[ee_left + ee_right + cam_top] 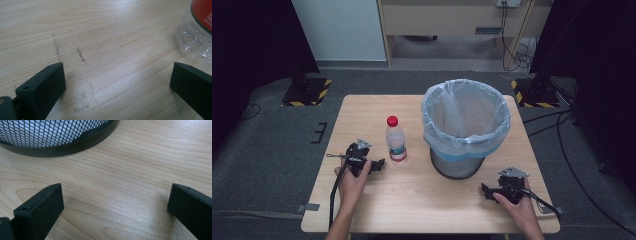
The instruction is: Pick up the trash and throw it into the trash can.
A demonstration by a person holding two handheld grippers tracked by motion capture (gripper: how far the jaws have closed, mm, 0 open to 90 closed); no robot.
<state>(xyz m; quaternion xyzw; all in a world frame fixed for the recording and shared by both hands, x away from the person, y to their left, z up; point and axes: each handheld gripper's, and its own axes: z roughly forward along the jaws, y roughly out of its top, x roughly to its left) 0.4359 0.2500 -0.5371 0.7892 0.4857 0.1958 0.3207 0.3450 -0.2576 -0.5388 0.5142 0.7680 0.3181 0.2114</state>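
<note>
A clear plastic water bottle (395,140) with a red cap stands upright near the middle of the wooden table (377,200). A black mesh waste bin (464,127) lined with a pale blue bag stands to its right. My left gripper (379,164) rests on the table just left of the bottle, open, jaws wide apart with bare wood between them; the bottle's base and red label (197,27) show at the upper right of the left gripper view. My right gripper (486,190) lies open near the front right, with the bin's black base ring (62,147) just ahead of it.
The table stands on grey carpet. Black stands with yellow-black striped bases sit at the far left (307,92) and far right (532,95). Cables run across the floor at the right (562,125). Faint scuff marks (80,53) mark the wood ahead of my left gripper.
</note>
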